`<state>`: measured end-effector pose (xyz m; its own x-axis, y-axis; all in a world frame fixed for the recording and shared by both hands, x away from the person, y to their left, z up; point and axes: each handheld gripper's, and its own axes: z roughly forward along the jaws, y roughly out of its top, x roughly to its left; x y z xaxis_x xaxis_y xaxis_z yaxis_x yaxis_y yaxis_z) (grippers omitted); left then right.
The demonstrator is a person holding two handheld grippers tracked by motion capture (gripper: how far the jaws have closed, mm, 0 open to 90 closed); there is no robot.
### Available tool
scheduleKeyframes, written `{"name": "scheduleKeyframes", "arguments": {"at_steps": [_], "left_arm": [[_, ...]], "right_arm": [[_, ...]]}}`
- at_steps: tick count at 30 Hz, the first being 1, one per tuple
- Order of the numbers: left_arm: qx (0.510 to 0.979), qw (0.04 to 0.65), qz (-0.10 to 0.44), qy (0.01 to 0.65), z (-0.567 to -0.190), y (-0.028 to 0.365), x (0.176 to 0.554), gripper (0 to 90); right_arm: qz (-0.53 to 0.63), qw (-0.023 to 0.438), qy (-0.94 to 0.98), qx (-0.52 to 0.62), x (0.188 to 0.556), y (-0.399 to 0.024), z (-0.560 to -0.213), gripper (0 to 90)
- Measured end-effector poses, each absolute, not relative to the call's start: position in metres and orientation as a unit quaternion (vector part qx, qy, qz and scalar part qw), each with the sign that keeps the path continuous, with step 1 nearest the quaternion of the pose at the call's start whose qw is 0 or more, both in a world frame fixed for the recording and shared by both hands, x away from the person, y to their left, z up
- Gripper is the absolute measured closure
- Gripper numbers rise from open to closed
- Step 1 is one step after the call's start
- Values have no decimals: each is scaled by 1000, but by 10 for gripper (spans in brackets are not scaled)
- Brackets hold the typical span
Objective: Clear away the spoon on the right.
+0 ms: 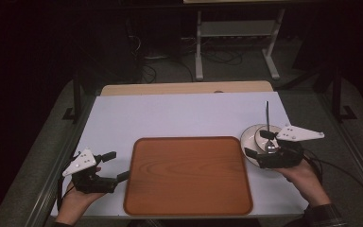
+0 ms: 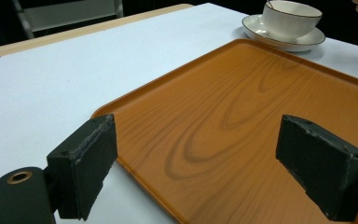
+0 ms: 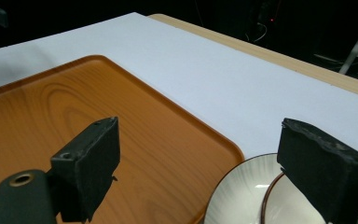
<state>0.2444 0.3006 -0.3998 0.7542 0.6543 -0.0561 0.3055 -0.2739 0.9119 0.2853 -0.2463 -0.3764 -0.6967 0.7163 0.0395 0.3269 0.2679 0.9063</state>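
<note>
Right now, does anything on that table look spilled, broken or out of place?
Nothing stands out. The wooden tray lies flat and bare on the white table. The cup sits upright on its saucer just off the tray's right edge, with a spoon standing in it. No spills or cracks show.

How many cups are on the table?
1. The cup stands on a saucer on the white table, just off the far right corner of the wooden tray, with a spoon in it. The right claw hovers over it.
</note>
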Motion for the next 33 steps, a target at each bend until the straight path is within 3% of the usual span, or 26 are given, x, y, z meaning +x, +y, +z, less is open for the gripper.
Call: {"name": "scheduleKeyframes", "arguments": {"at_steps": [33], "left_arm": [[779,516,169,313,-401,304,245,124]], "right_arm": [[491,193,770,359,331,-248,-365,129]]}}
